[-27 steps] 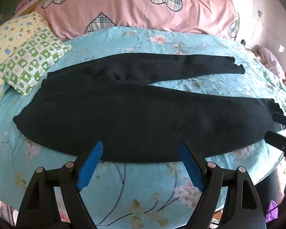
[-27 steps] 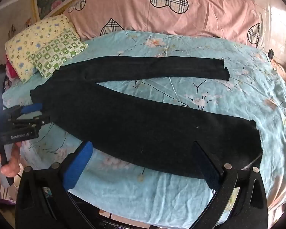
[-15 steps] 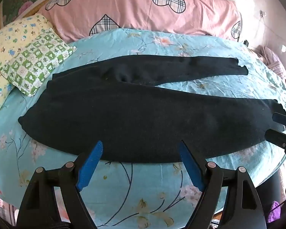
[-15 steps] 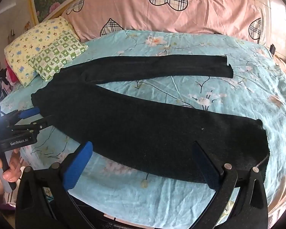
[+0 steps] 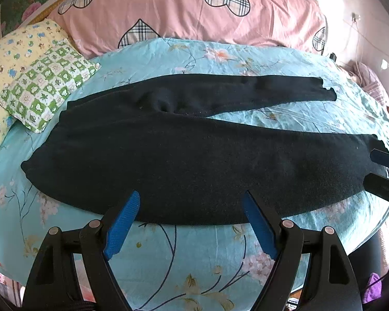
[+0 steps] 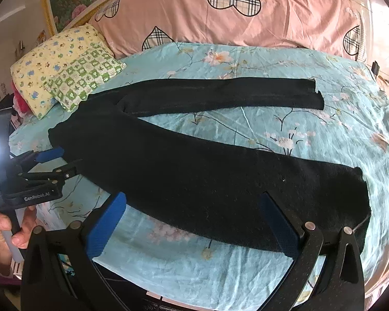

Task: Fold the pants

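Black pants (image 5: 184, 155) lie flat on a turquoise flowered bed sheet (image 5: 194, 254), waist at the left, the two legs spread apart toward the right. My left gripper (image 5: 190, 219) hovers open over the near edge of the near leg, nothing between its blue pads. In the right wrist view the pants (image 6: 207, 178) run from the waist at the left to the near hem at the lower right. My right gripper (image 6: 192, 224) is open above the near leg close to its hem. The left gripper (image 6: 57, 163) shows there beside the waist, and the right gripper (image 5: 383, 171) shows at the near hem.
Two patterned pillows (image 5: 36, 90) sit at the back left, with a pink quilt with plaid hearts (image 5: 194, 13) along the headboard. The bed's near edge (image 6: 220, 287) drops off just below the grippers. A person's hand (image 6: 2, 230) holds the left handle.
Both views have shifted slightly, the pants sitting a bit lower and further right in the left wrist view. The pants lie unchanged and both grippers stay open.
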Tool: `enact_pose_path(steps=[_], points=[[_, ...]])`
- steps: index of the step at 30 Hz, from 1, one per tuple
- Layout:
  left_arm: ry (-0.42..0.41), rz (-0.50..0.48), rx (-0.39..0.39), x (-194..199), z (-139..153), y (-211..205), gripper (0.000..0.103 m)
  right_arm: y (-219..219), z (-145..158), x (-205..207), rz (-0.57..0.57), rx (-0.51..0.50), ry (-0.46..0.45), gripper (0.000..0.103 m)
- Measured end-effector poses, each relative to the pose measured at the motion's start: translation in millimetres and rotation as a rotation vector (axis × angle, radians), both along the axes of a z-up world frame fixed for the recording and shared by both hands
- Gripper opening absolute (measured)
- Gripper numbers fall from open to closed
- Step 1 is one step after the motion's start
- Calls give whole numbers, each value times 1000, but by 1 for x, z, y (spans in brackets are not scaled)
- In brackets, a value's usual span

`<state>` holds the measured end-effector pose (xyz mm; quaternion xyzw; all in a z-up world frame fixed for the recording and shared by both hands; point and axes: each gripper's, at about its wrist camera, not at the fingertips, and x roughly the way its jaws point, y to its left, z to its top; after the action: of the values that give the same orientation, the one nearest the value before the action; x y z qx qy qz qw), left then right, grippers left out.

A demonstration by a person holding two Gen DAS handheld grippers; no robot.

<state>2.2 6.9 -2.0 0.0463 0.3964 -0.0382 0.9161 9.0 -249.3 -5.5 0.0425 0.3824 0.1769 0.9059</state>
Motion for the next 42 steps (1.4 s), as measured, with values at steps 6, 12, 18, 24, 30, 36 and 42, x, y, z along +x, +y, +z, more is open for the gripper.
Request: enact_pose_path(steps=[6,12,18,24,30,36,42], points=[[3,-8,-8,1,0,-1,83,0,4,1,0,13,-6,103],[0,-10,-12,3,0,1,83,-1,5,1,4,17,-6,103],[2,-12,-12,4,1,1,83,2,11,1,8,22,-19,103],[0,-16,-14,5,2,1,83,2,14,5,15,26,-22,103],[6,-18,-19,8,1,1,83,2,14,5,16,26,-25,103],[8,-20,-23,9,2,1,83,3,13,7,18,30,-15,103],[11,-32,-30,12,3,1,83,4,12,9,26,38,-15,103]])
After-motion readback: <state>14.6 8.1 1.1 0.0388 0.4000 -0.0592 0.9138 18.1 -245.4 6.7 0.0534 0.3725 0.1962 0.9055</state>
